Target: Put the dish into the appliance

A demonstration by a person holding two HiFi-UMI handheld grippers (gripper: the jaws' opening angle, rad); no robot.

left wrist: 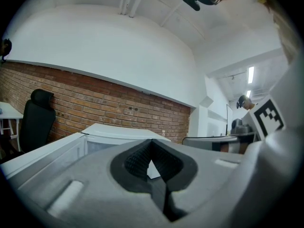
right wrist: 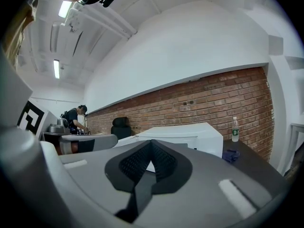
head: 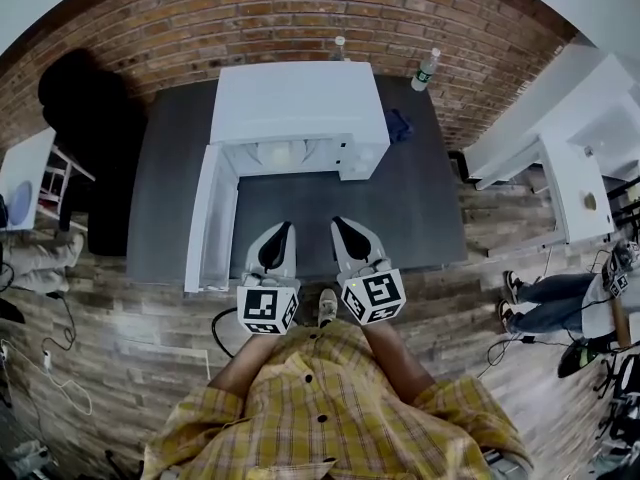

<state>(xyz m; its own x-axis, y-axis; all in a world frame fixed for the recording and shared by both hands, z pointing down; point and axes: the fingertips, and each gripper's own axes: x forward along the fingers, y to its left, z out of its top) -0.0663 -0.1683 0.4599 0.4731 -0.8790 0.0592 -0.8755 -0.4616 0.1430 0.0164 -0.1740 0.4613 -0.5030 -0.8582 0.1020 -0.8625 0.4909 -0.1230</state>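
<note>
Across the back, a red brick wall [head: 300, 13]; underfoot, a floor of grey-brown wood planks [head: 120, 318]. Against the wall, a dark grey rectangular table [head: 420, 198], and on it a white box-shaped appliance [head: 290, 98] with its white door [head: 205, 218] swung fully open to the left, cavity [head: 288, 154] facing the person. Left of the table, a black office chair [head: 85, 98]. Low in the head view, a yellow plaid shirt [head: 330, 408] on the person holding the tools. Side by side over the table's near edge, well short of the appliance: left gripper [head: 284, 226] and right gripper [head: 338, 221], both pointing at the open front, jaws pressed together in each gripper view, nothing between them. On the table right of the appliance, a crumpled blue cloth [head: 398, 124], and by the wall a clear plastic bottle [head: 426, 68] with a green label, standing upright. As for the dish, cannot tell where: only pale shapes inside the cavity, too small to name.
</note>
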